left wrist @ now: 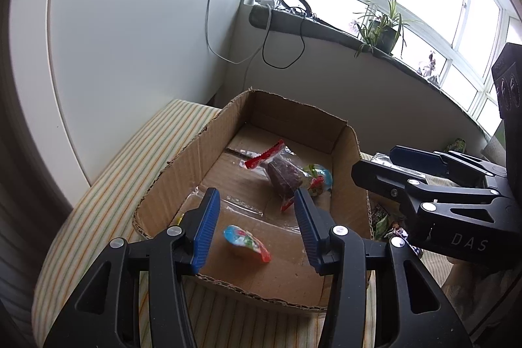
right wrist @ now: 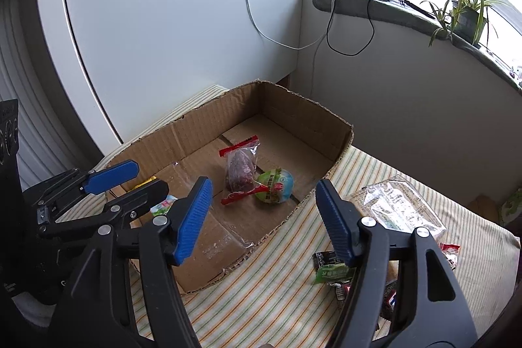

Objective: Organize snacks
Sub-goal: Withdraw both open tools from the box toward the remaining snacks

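Observation:
An open cardboard box sits on a striped cloth. Inside lie a clear red-edged packet with a dark snack, a round green-and-blue snack and a small blue-red packet. My left gripper is open and empty above the box's near end, over the small packet. My right gripper is open and empty over the box's right wall. Loose snacks lie on the cloth to the right.
A clear plastic bag lies on the striped cloth right of the box. A white cabinet stands behind. A windowsill with cables, a ring light and a potted plant runs along the back right.

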Demonstrator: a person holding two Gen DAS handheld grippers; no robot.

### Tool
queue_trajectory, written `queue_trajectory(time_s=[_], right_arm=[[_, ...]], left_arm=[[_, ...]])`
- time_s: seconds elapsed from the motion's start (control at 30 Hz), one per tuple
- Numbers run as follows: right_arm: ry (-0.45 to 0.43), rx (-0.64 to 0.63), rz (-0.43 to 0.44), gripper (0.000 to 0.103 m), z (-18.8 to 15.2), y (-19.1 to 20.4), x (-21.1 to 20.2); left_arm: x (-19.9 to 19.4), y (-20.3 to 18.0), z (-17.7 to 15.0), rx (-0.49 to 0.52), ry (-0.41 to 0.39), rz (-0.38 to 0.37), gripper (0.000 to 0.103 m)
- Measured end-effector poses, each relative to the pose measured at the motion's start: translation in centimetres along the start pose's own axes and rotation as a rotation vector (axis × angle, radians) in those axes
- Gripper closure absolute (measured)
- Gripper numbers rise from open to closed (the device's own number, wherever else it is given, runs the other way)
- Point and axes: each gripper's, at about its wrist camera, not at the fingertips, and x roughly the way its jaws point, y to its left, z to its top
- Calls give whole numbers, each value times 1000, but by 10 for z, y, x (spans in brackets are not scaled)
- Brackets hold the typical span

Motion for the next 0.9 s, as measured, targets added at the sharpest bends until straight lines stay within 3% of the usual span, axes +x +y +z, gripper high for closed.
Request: queue_trajectory(time_s=[0.2,0.37,0.6,0.9], right_arm=[[-14,34,-23,33,-3,-20,-12],[-44,71,-57,21,-9,-41,-30],[-62,143,-92,9,-23,-82,-53],[-28,230,-141,8,-55,-140,-70]], left_arm=[[-1,-15,3,25,-10,-2,57],[0,-30,3,47,-11,-16,57],[-1,-52,5,64,-27,-22,32],[4,-92,0,124,-4,-74,30]])
